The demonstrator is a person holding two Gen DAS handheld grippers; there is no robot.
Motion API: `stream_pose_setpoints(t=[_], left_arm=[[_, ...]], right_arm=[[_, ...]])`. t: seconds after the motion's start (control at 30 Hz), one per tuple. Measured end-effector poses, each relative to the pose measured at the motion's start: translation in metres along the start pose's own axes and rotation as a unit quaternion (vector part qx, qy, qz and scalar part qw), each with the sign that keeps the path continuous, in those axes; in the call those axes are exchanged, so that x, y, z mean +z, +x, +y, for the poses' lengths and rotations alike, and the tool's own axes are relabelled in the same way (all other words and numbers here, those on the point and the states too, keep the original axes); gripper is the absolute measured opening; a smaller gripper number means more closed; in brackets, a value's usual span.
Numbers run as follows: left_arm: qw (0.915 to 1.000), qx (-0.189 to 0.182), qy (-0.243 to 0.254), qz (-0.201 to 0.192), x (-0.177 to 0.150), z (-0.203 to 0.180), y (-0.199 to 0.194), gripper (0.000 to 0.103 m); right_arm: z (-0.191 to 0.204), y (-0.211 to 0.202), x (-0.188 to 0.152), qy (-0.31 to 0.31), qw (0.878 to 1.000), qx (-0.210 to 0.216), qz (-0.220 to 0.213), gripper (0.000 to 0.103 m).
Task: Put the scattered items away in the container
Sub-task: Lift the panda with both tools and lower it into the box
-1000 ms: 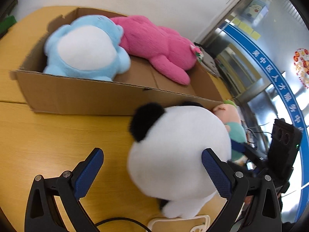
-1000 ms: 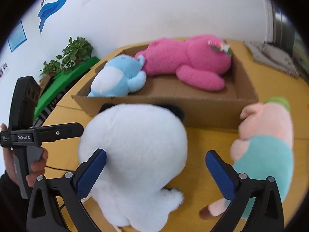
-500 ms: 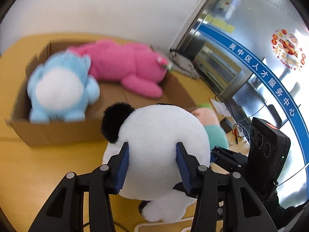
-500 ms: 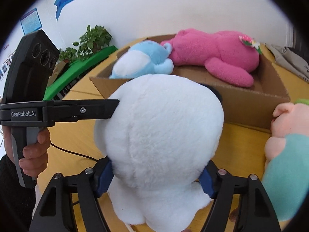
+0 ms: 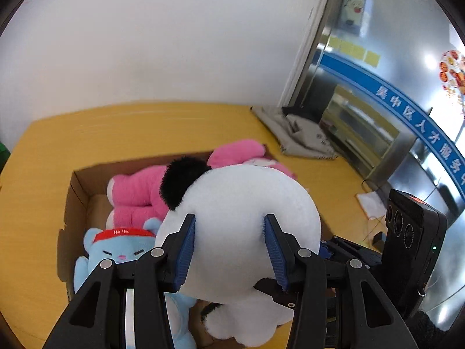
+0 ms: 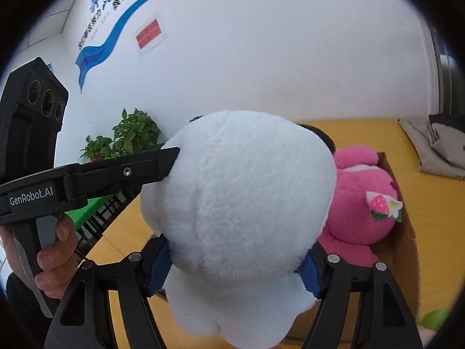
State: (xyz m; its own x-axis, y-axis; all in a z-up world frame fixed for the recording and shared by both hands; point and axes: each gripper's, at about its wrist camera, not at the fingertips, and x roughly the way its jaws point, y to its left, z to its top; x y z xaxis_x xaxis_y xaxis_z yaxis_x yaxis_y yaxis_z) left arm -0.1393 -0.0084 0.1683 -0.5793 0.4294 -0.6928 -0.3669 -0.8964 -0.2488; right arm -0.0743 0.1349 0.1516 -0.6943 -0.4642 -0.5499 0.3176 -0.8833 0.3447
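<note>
A big white panda plush (image 5: 241,218) with black ears is held in the air by both grippers. My left gripper (image 5: 229,250) is shut on its body, and my right gripper (image 6: 232,264) is shut on its lower part (image 6: 241,203). The plush hangs over the open cardboard box (image 5: 76,195). Inside the box lie a pink bear plush (image 5: 139,192), also in the right wrist view (image 6: 360,203), and a blue plush with a red headband (image 5: 122,247). The left gripper's finger (image 6: 145,165) presses the panda's side in the right wrist view.
The box stands on a yellow wooden table (image 5: 116,128). A folded grey cloth (image 5: 299,136) lies at the table's far right. Potted plants (image 6: 128,139) stand by the wall. A green bit of another plush (image 6: 433,320) shows at the bottom right.
Both grippers have lifted the panda off the table and carried it up over the box. The pig plush has dropped almost out of view.
</note>
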Motion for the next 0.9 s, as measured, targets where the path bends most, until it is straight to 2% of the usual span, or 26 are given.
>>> stream_pose_setpoints(t=[0.07,0.1,0.17,0.27,0.37,0.43,0.5,0.6,0.7,0.9], left_arm=[[0.9988,0.005,-0.007,0.048,-0.016,0.013,0.040,0.050],[0.9982,0.001,-0.002,0.059,-0.026,0.012,0.052,0.050],[0.9983,0.008,0.016,0.055,-0.040,0.008,0.058,0.051],[0.9988,0.004,0.001,0.049,-0.046,0.010,0.057,0.054],[0.9987,0.011,-0.011,0.048,-0.049,0.009,0.052,0.061],[0.9985,0.018,-0.027,0.045,-0.052,0.010,0.039,0.082],[0.9984,0.024,-0.039,0.032,-0.060,0.010,0.021,0.083],[0.9979,0.058,-0.021,0.020,-0.082,0.000,0.001,0.083],[0.9964,0.075,-0.010,0.038,-0.108,-0.007,-0.004,0.083],[0.9936,0.088,-0.034,0.062,-0.152,-0.001,-0.014,0.083]], right_arm=[[-0.016,0.038,-0.013,0.030,0.998,-0.011,0.052,0.073],[-0.022,0.054,-0.023,0.041,0.996,-0.017,0.083,0.073],[-0.028,0.077,-0.045,0.043,0.990,-0.032,0.132,0.073],[-0.035,0.085,-0.058,0.075,0.984,-0.013,0.164,0.072],[-0.031,0.085,-0.061,0.065,0.984,-0.025,0.165,0.073],[-0.025,0.074,-0.063,0.059,0.986,-0.036,0.152,0.075],[-0.017,0.056,-0.063,0.032,0.989,-0.059,0.130,0.078],[-0.014,0.030,-0.065,-0.013,0.988,-0.119,0.101,0.082],[-0.030,0.036,-0.074,-0.020,0.976,-0.181,0.123,0.082],[-0.021,0.039,-0.090,-0.015,0.969,-0.219,0.115,0.079]])
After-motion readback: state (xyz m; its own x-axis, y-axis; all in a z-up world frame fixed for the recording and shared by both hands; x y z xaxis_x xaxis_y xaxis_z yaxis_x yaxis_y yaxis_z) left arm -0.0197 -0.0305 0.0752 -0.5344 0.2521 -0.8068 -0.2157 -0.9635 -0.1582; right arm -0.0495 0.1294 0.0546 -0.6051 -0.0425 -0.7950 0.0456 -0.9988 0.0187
